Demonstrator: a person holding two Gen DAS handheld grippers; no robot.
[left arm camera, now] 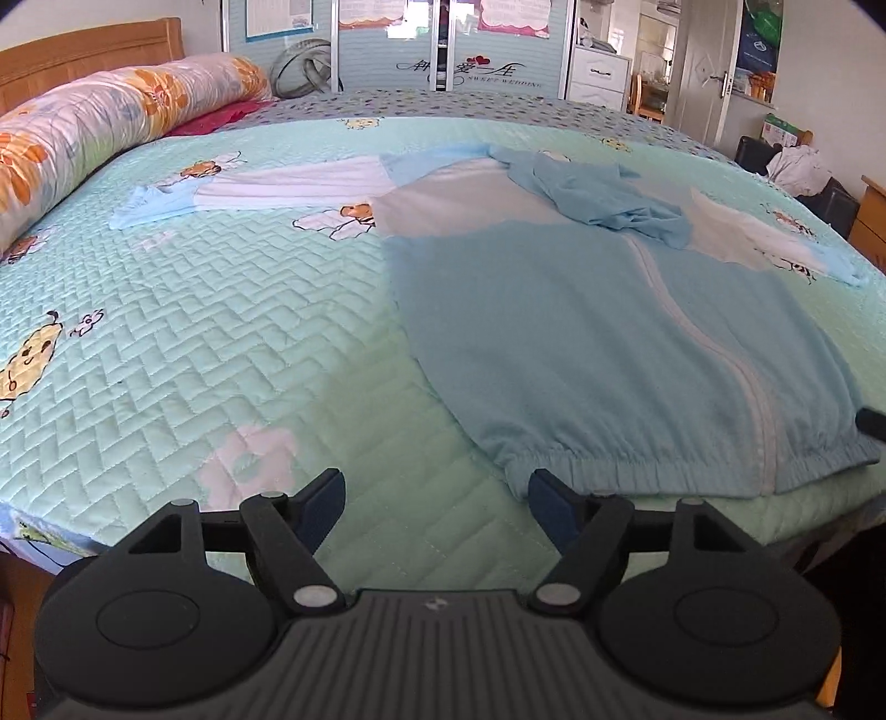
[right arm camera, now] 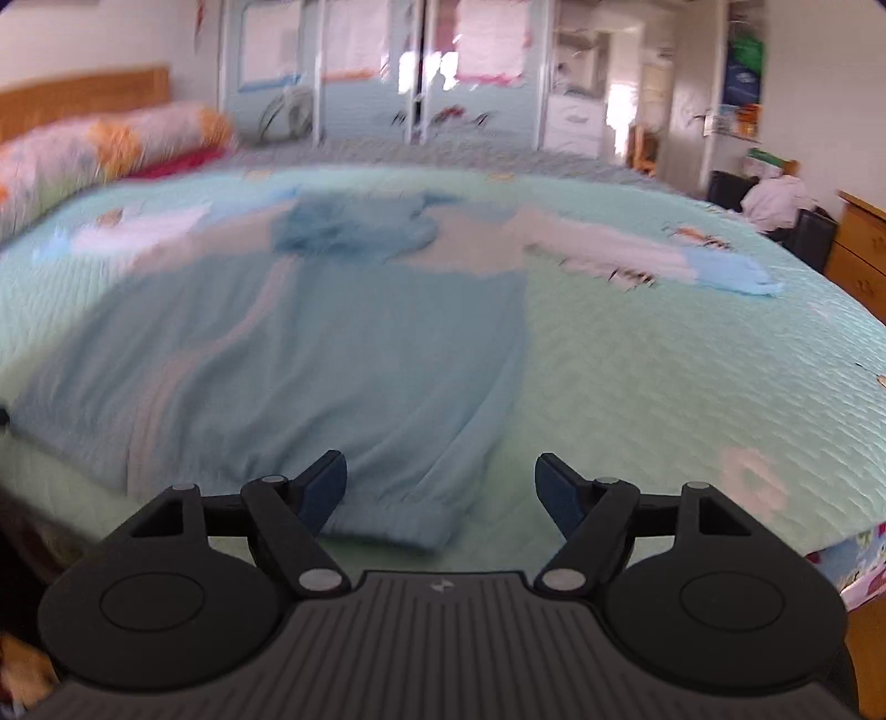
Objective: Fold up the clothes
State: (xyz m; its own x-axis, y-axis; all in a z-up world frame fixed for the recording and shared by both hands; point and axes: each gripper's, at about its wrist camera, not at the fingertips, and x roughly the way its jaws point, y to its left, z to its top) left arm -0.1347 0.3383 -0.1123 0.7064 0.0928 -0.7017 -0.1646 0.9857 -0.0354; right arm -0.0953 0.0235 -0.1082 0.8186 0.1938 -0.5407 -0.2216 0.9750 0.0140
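On the bed (left arm camera: 221, 310), over a quilted mint cover with cartoon prints, a light blue jacket (left arm camera: 581, 332) lies spread flat, its zip running down the middle, its sleeves stretched out to either side and its elastic hem at the near edge. A darker blue hood (left arm camera: 603, 199) is bunched at the collar end. Left gripper (left arm camera: 437, 498) hovers above the cover just beside the hem's left corner, its jaws spread with nothing between them. Right gripper (right arm camera: 440, 487) hangs over the hem's right corner, jaws likewise spread and not pinching; the view there is blurred. A flowered bolster (left arm camera: 111, 127) lies along the wooden headboard (left arm camera: 94, 50), and a wardrobe (left arm camera: 387, 50) stands beyond the bed.
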